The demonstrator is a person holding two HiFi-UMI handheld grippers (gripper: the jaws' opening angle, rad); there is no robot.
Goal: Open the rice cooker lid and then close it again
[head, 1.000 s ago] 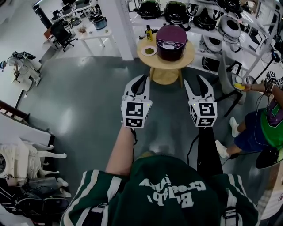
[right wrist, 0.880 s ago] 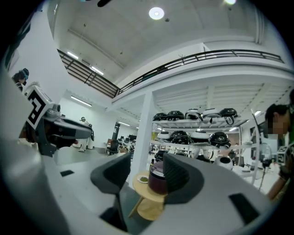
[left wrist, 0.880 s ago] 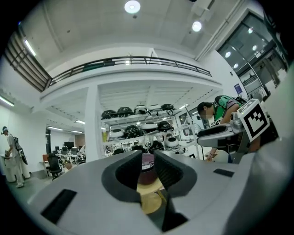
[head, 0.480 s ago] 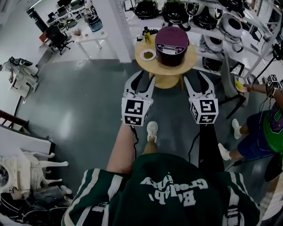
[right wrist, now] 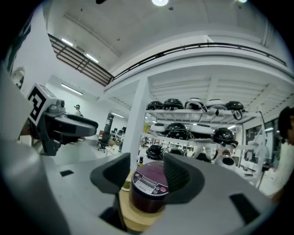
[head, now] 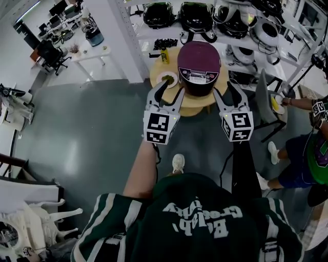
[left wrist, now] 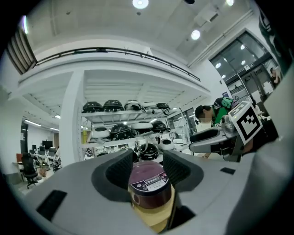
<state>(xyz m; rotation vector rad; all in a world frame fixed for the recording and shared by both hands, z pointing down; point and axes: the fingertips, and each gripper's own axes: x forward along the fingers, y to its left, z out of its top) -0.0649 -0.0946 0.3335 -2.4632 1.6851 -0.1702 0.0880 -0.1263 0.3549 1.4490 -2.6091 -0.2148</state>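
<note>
Both empty, left gripper [head: 173, 87] opening, right gripper [head: 225, 90] spread, rice cooker [head: 199, 59] partly hidden

Table [head: 197, 101] at 12 o'clock, dead ahead. Cooker [head: 199, 61] on it, right of centre. Plate [head: 167, 79] on the table at the cooker's 9 o'clock. Bottle [head: 164, 55] at its 10, by the table's back edge. Shelves [head: 169, 30] behind the table at 12, loaded with more cookers [head: 196, 14]. Chair [head: 262, 94] just beside the table at its 3. Person [head: 302, 153] at 4, well apart. Desk [head: 95, 48] off at 10.
</note>
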